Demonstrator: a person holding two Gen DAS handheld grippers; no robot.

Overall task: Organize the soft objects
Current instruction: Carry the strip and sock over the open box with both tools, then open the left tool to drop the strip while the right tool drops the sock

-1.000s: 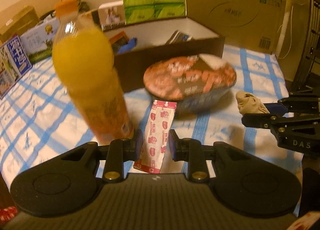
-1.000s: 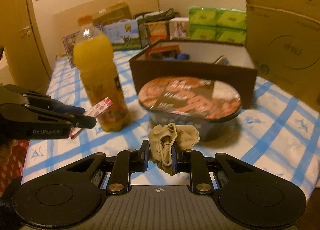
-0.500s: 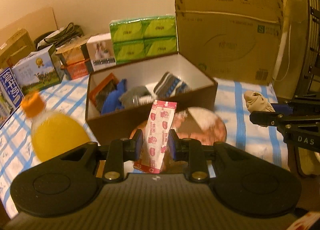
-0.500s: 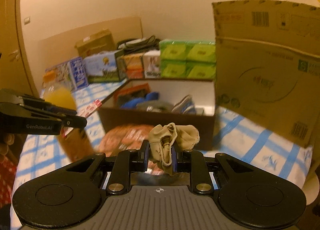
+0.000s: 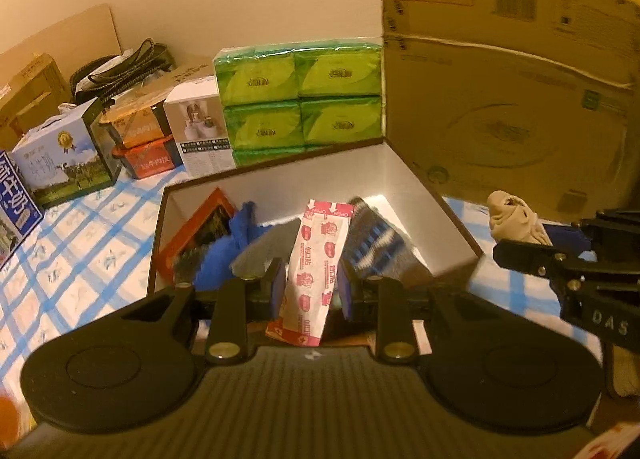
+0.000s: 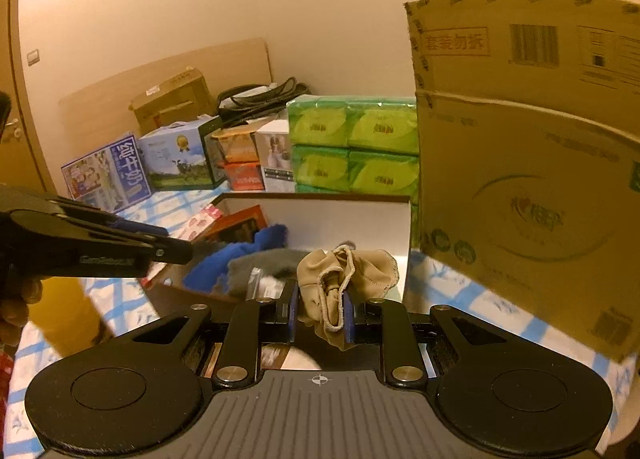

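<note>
- Our left gripper (image 5: 311, 285) has its jaws clamped on the plaster packet (image 5: 320, 259), long axis upright, directly above the open box (image 5: 448, 219).
- Our right gripper (image 6: 322, 313) pinches the beige sock (image 6: 348, 271), hovering over the box's right end.

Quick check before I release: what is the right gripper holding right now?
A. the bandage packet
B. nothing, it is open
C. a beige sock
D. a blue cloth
C: the right gripper is shut on a crumpled beige sock, in front of the open box; the bandage packet is in the left gripper.
</note>
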